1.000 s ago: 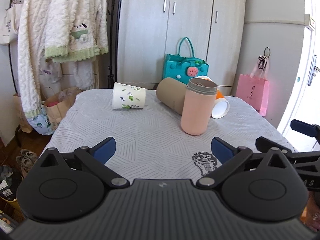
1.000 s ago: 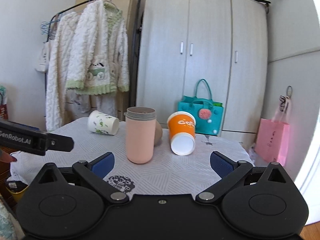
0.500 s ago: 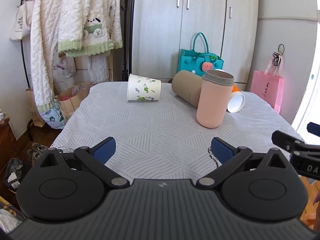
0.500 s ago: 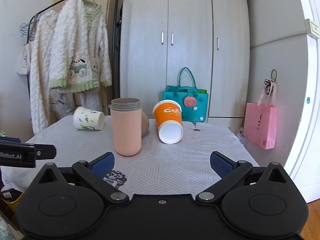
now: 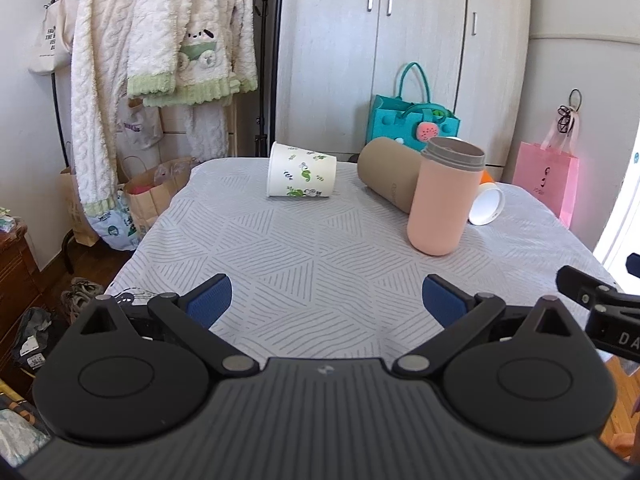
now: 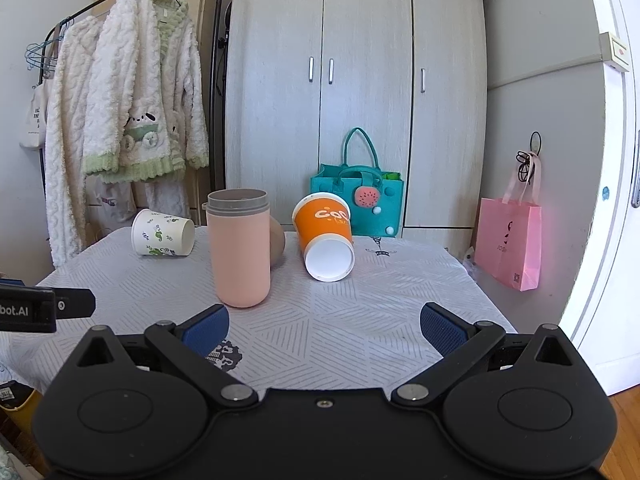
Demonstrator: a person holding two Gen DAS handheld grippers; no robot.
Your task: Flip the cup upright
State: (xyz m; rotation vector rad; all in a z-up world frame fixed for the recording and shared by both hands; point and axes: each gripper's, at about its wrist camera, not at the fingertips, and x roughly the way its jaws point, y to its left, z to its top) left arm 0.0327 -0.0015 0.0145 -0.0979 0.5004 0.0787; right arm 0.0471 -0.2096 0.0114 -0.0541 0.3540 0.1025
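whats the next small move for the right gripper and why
Probably ease the right gripper forward toward the orange cup. That cup lies on its side on the table, mouth facing the camera, roughly ahead of the open, empty fingers; the pink cup already stands upright.

Tumbler (image 6: 239, 254) upright on table (image 6: 360, 320) (three cups (image 6: 325, 236) toppled behind)

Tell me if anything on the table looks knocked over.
Yes. The white leaf-print paper cup, brown cylindrical tumbler and orange paper cup lie on their sides; only the pink tumbler stands upright.
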